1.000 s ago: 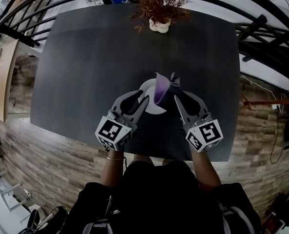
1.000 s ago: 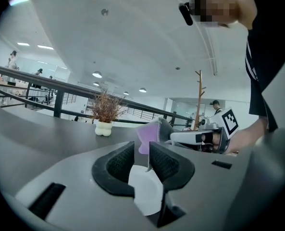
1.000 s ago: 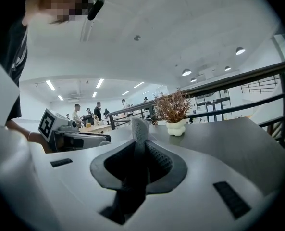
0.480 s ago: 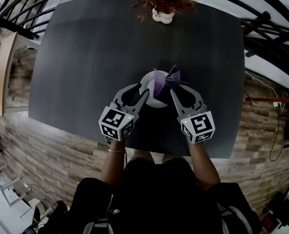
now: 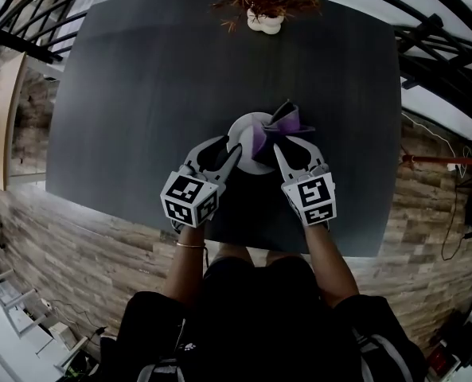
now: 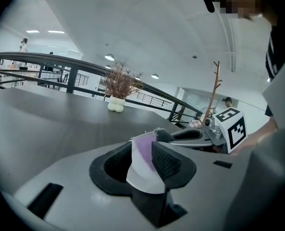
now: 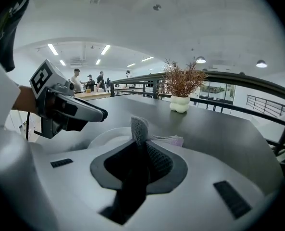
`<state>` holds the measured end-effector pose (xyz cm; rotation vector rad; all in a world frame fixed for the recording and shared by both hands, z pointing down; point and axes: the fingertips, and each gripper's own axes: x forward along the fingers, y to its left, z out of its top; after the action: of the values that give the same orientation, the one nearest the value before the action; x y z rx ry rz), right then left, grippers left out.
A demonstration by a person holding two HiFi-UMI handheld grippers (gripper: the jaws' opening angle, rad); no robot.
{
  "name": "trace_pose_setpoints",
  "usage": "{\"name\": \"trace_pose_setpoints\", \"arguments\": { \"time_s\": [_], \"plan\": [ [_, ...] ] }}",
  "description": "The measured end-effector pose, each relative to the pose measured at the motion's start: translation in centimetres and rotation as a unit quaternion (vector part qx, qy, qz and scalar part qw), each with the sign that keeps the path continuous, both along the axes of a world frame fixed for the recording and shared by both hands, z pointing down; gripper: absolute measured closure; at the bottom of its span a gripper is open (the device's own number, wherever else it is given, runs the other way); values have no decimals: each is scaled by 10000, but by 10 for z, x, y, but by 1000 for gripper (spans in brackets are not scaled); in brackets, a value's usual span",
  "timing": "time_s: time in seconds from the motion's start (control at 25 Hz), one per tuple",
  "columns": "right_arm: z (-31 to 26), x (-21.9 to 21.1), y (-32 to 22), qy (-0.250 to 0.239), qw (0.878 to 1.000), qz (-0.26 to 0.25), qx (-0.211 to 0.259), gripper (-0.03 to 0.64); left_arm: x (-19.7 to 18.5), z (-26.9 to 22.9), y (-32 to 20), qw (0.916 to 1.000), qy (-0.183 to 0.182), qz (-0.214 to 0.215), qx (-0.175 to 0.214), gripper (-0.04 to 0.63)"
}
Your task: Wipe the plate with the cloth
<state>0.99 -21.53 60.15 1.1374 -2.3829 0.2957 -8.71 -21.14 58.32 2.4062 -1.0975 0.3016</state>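
Observation:
A white plate (image 5: pixel 242 130) sits low over the dark table (image 5: pixel 140 94), close in front of me. Its near rim (image 6: pixel 142 176) lies between the jaws of my left gripper (image 5: pixel 229 149). Those jaws have just been opening, and a dark gap shows beside the left pad. A purple and grey cloth (image 5: pixel 284 122) lies bunched over the plate's right side. My right gripper (image 5: pixel 290 144) is shut on a grey fold of the cloth (image 7: pixel 140 128), which stands up between its pads. In the right gripper view the plate (image 7: pixel 107 136) shows behind the jaws, with the left gripper (image 7: pixel 82 112) above it.
A dried plant in a white pot (image 5: pixel 266 5) stands at the table's far edge. The table's near edge runs just under my hands. A black railing (image 5: pixel 434 46) curves round the far side and the right side. People stand far off in the right gripper view.
Both grippers have come down toward the table with the plate and the cloth. The cloth now sits lower and further right on the plate. The right gripper's marker cube has rolled upright.

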Motion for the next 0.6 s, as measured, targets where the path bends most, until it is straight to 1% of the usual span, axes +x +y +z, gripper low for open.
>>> {"name": "trace_pose_setpoints", "arguments": {
  "time_s": [0.12,0.32,0.4,0.6],
  "plan": [
    [5,0,0,22,10000,-17,-69,558,2,2,-1,10000,-80,15,-5,471],
    [9,-3,-3,116,9998,-83,-114,558,5,5,-5,9999,-101,37,-49,471],
    [12,-3,-4,301,9994,-161,-109,558,4,7,-7,9998,-137,5,-109,471],
    [16,-7,-3,965,9944,-435,6,558,3,13,-9,9993,-259,-30,-277,471]
  ]
}}
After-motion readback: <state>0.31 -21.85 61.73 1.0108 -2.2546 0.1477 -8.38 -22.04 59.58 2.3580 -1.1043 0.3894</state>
